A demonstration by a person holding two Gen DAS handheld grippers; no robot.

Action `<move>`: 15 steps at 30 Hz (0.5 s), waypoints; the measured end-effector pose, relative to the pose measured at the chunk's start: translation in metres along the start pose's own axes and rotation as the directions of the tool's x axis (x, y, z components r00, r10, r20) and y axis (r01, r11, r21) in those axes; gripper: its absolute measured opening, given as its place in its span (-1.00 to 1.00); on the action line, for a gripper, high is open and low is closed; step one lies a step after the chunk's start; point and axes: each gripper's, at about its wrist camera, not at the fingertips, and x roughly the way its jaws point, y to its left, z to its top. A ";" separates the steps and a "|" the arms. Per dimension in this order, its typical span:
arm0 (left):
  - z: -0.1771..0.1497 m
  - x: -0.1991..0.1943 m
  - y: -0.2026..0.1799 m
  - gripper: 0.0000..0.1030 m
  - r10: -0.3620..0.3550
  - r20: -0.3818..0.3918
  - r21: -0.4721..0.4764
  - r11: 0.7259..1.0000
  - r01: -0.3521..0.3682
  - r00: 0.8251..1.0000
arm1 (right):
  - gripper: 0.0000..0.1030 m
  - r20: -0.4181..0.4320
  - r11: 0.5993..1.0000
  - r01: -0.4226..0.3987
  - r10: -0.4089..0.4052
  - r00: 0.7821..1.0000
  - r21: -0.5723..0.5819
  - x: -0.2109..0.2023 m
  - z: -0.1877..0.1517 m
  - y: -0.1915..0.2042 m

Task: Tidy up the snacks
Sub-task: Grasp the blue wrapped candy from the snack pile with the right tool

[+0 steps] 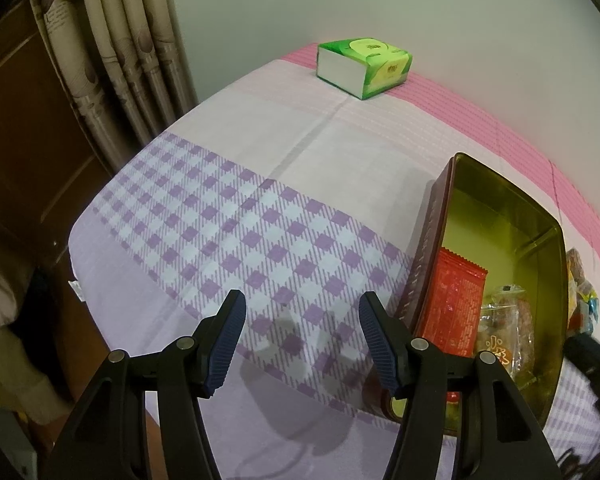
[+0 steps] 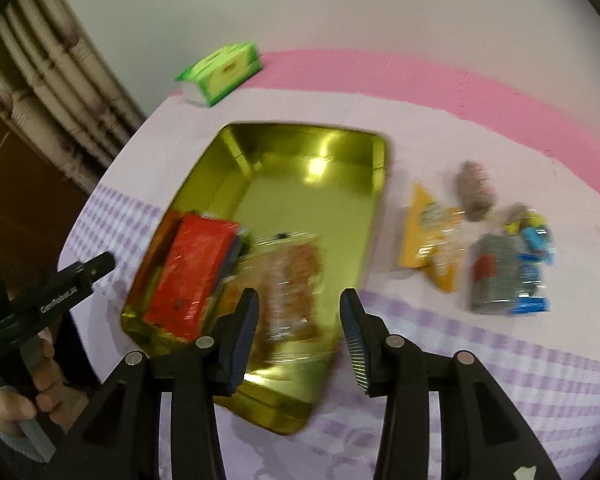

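A gold-lined tin box (image 2: 320, 160) sits on the cloth-covered table; it also shows in the left wrist view (image 1: 512, 216). Inside lie a red snack packet (image 2: 196, 276) (image 1: 452, 304) and a clear bag of brown snacks (image 2: 292, 280) (image 1: 504, 320). Right of the tin lie loose snacks: a yellow packet (image 2: 428, 240), a brownish wrapped piece (image 2: 476, 192) and a grey and blue packet (image 2: 504, 280). My right gripper (image 2: 300, 336) is open and empty above the tin's near end. My left gripper (image 1: 300, 344) is open and empty over the checked cloth, left of the tin.
A green tissue pack (image 1: 364, 66) (image 2: 220, 70) lies at the table's far edge by the wall. Curtains (image 1: 116, 48) and a wooden door stand to the left. The left gripper's body (image 2: 48, 300) and the holding hand show at the left of the right wrist view.
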 end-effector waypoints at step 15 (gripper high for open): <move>-0.001 -0.001 -0.006 0.16 0.017 0.009 0.044 0.999 -0.018 1.000 | -0.22 0.011 0.966 0.194 -0.198 0.980 0.172 -0.027 -0.013 -0.144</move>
